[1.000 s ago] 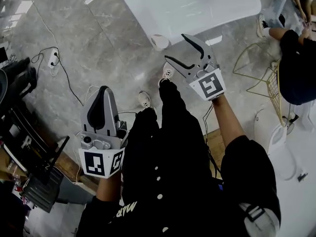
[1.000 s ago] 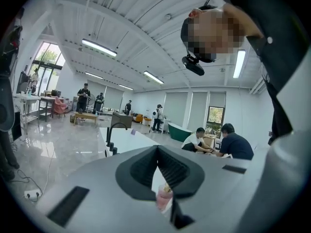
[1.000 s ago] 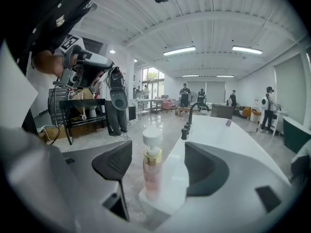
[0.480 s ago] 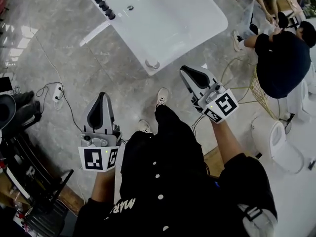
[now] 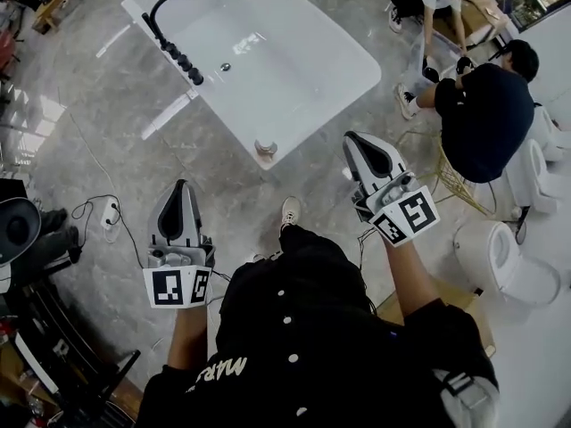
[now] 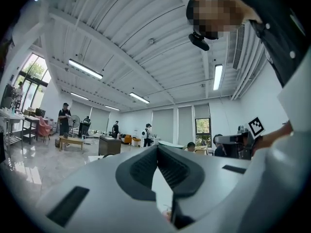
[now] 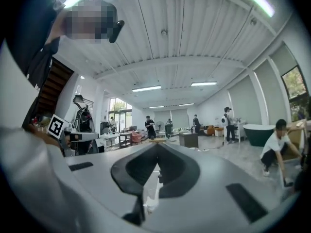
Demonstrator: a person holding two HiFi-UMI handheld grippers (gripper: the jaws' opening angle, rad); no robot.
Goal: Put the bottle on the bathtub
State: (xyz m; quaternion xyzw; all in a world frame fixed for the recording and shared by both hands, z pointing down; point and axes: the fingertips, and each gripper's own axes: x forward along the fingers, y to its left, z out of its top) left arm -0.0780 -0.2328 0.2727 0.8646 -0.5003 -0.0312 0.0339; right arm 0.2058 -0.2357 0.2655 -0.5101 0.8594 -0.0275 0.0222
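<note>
The white bathtub [image 5: 330, 61] stands on the grey marble floor at the top of the head view. A small pinkish bottle [image 5: 265, 148] stands upright on the tub's near corner rim. My right gripper [image 5: 356, 139] hangs to the right of that corner, well clear of the bottle, its jaws shut and empty. My left gripper [image 5: 181, 186] is lower left over bare floor, also shut with nothing in it. In the left gripper view the left gripper [image 6: 157, 147] points across the room with its tips touching. The right gripper view shows the right gripper [image 7: 156, 145] the same way.
A black faucet [image 5: 164, 9] and a row of black knobs [image 5: 183, 61] sit on the tub's left rim. People [image 5: 486, 114] crouch at the upper right beside a gold wire rack [image 5: 453, 184]. White toilets [image 5: 500, 259] stand at right. A power strip [image 5: 109, 212] with its cable lies at left.
The right gripper, open beside the bottle one second ago, has shut and drawn back from the tub. The view has pulled away, so more of the tub shows.
</note>
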